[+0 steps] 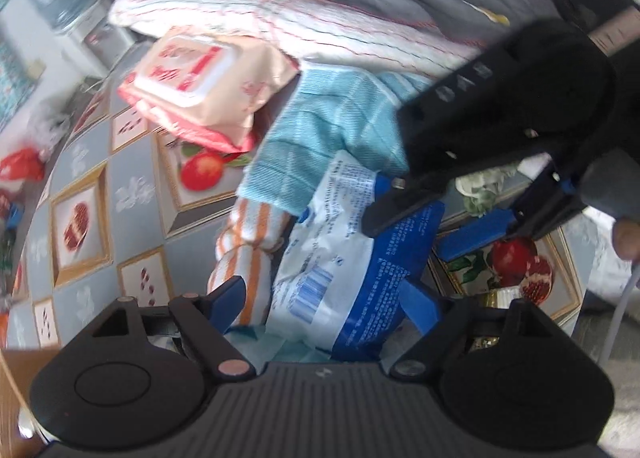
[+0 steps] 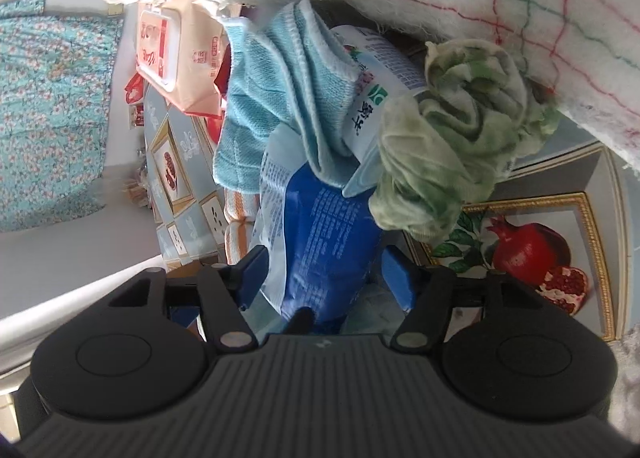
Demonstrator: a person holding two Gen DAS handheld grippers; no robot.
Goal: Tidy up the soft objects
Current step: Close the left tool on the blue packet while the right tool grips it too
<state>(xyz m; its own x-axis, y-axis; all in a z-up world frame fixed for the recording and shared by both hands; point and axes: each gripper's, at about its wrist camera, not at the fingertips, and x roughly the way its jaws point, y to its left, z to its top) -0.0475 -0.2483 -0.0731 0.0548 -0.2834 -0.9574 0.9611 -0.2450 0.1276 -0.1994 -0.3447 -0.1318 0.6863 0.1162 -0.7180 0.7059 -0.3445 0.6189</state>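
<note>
- A counter [image 1: 136, 194] covered in a fruit-print cloth is seen, with a white checked towel [image 1: 280, 18] draped across the upper part of the left wrist view.
- A light blue towel [image 1: 332, 118] is heaped at the centre, with a pink wipes pack [image 1: 200, 90] to its upper left and an orange-striped cloth [image 1: 248, 254] below it.
- A blue-and-white pack [image 1: 340, 266] is found at lower centre, bracketed by both grippers.
- The left gripper [image 1: 324, 298] is spread wide around the pack; no press is seen.
- The right gripper [image 2: 324, 278] is parted about the same pack, pads apparently clear.
- A grasp is judged to be in hand; closing on the pack is called for next.
</note>
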